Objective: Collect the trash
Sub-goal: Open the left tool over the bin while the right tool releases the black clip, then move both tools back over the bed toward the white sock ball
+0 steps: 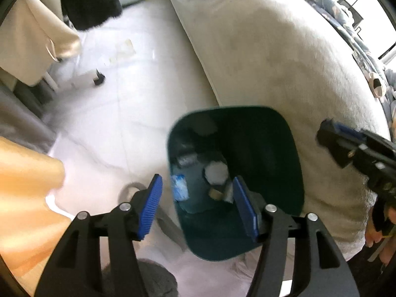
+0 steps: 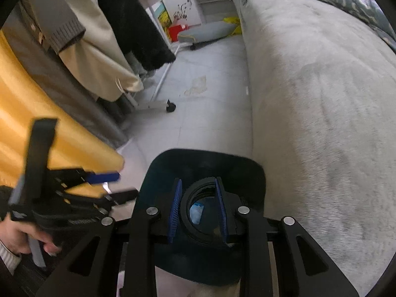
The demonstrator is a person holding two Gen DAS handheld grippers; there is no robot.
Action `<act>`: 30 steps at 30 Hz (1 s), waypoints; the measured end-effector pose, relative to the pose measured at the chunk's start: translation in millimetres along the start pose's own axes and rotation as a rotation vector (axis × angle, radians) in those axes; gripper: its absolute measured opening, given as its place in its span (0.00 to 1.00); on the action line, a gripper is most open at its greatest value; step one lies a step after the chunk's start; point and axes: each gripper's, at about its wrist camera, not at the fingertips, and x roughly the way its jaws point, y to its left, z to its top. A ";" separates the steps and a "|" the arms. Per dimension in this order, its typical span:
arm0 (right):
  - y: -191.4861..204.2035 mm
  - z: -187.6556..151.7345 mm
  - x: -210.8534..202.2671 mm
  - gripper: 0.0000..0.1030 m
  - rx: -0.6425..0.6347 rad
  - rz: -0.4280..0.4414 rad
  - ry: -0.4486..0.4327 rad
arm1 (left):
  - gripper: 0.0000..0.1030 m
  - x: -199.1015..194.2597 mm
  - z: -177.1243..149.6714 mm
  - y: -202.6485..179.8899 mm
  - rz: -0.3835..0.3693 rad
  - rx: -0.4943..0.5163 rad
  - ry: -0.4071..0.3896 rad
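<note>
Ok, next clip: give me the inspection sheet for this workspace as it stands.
Surface: pale tiled floor, stained patch.
Job's things: dark green bin beside bed; inside, blue-white wrapper, white lid-like piece.
Clutter: grey cushion, red box.
Grippers: left gripper open, empty, above bin; right gripper shut on black ring over bin.
Cables: nothing clearly seen.
Surroundings: grey bed, hanging coats, orange curtain.
</note>
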 end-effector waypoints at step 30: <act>23.7 -35.8 35.3 0.60 -0.124 -0.104 0.193 | 0.61 -111.3 18.0 -18.5 -0.040 0.094 -0.438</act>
